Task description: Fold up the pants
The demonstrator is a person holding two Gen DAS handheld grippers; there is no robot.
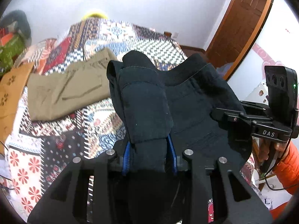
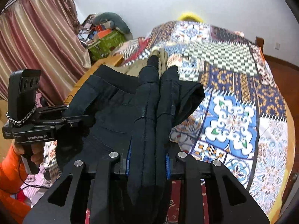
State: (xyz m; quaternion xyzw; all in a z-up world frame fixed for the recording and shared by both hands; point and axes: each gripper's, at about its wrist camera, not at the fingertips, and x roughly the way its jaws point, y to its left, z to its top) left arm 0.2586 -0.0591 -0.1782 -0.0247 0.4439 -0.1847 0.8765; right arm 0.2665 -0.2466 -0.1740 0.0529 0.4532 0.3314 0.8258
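Note:
Black pants (image 1: pixel 196 97) hang lifted above a patterned bedspread (image 1: pixel 61 149), held between both grippers. My left gripper (image 1: pixel 149 149) is shut on a thick bunched fold of the black pants, its blue pads (image 1: pixel 127 155) pressing the cloth from both sides. My right gripper (image 2: pixel 147 160) is shut on another bunched fold of the pants (image 2: pixel 112 100). In the left wrist view the right gripper (image 1: pixel 224 114) shows at the right edge of the cloth. In the right wrist view the left gripper (image 2: pixel 80 121) shows at the left. The cloth hides all fingertips.
Folded khaki pants (image 1: pixel 69 91) lie on the bedspread beyond the black pair. An orange-brown cloth with paw prints (image 1: pixel 11 93) and a green bag (image 1: pixel 11 50) sit at the left. A striped curtain (image 2: pixel 37 37) and wooden door (image 1: pixel 243 18) flank the bed. An orange sleeve (image 1: pixel 287 168) is near.

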